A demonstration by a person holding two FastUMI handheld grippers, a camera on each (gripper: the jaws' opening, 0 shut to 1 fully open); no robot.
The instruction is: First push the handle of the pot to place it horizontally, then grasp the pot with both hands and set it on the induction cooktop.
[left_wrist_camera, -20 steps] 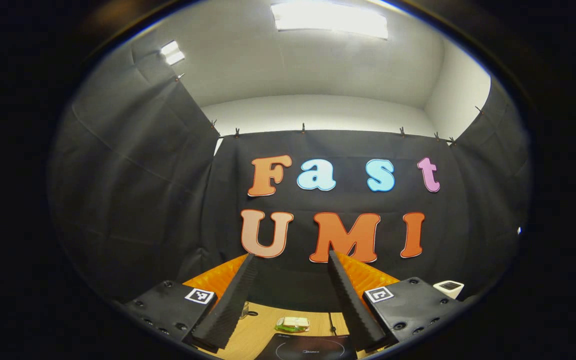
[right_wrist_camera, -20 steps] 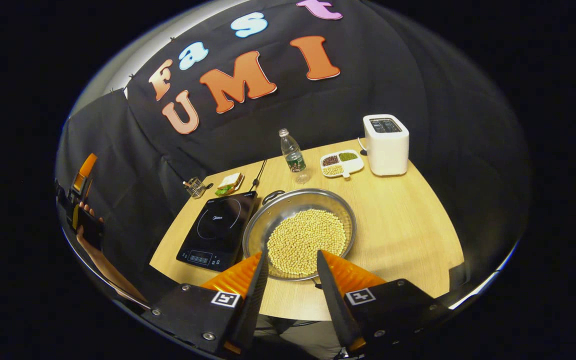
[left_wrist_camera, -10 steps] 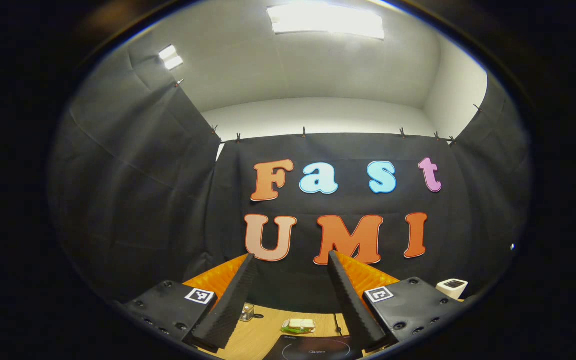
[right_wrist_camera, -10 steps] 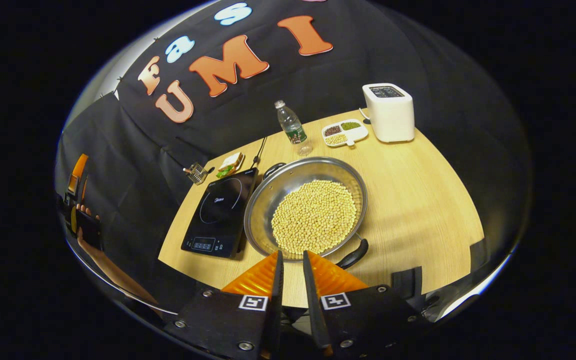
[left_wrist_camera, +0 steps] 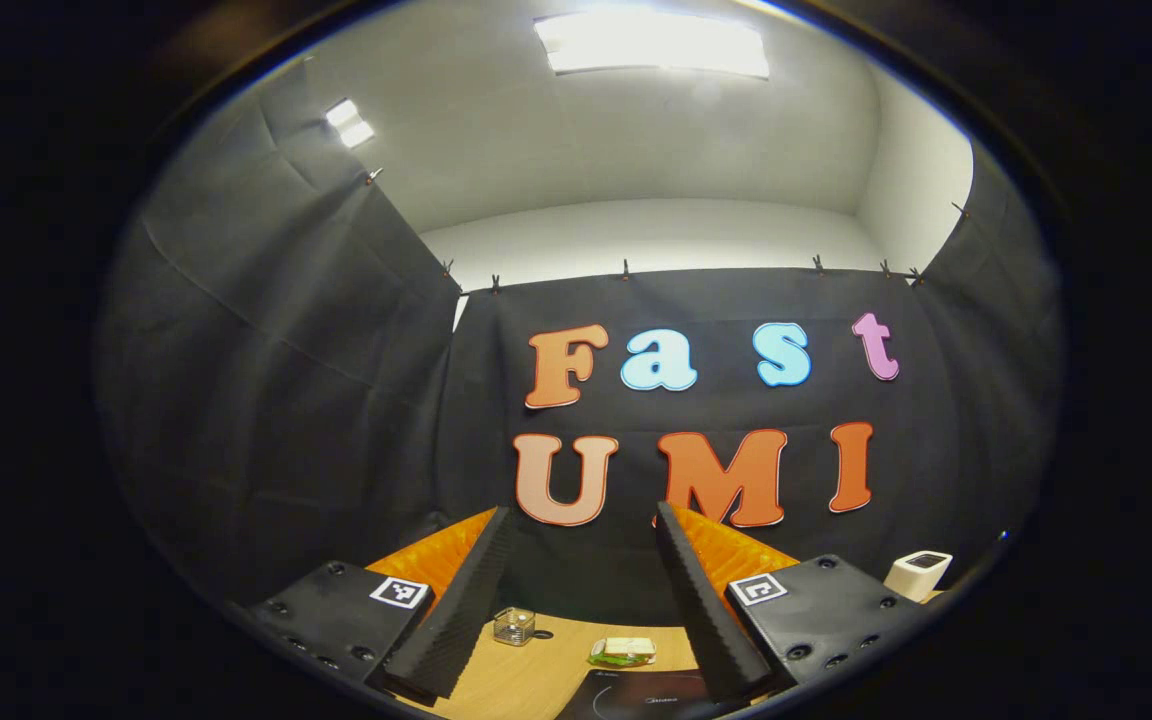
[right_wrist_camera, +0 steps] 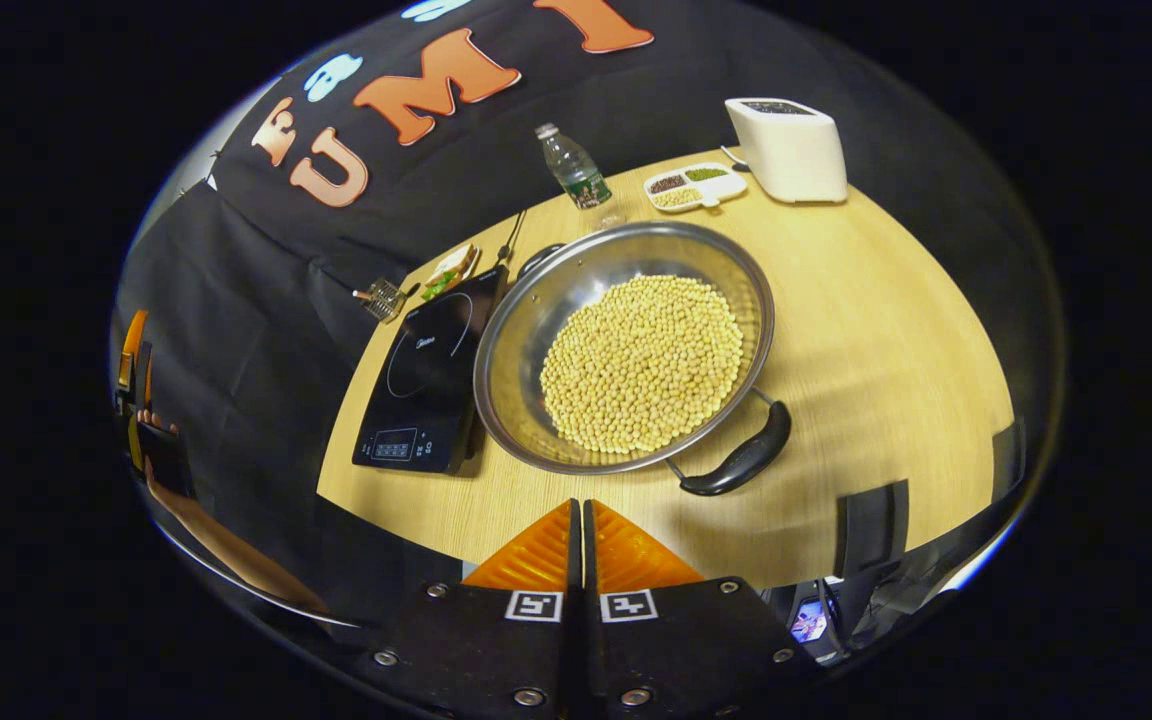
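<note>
Right gripper point(right_wrist_camera: 577, 520) low at bottom centre of the right gripper view, fingers pressed together with nothing between, aimed at the pot point(right_wrist_camera: 624, 345) mid-frame on the table point(right_wrist_camera: 886, 330). Pot full of beans; its handle point(right_wrist_camera: 736, 462) at lower right, lying slantwise, lower left to upper right. Induction cooktop point(right_wrist_camera: 426, 385) touching the pot's left. Left gripper point(left_wrist_camera: 576, 560) raised, tilted towards the wall, fingers spread wide. Labels too small to read.

left gripper view low, level toward the booth wall; right gripper view high above the table point(right_wrist_camera: 866, 330); shared: cooktop point(left_wrist_camera: 636, 692)
</note>
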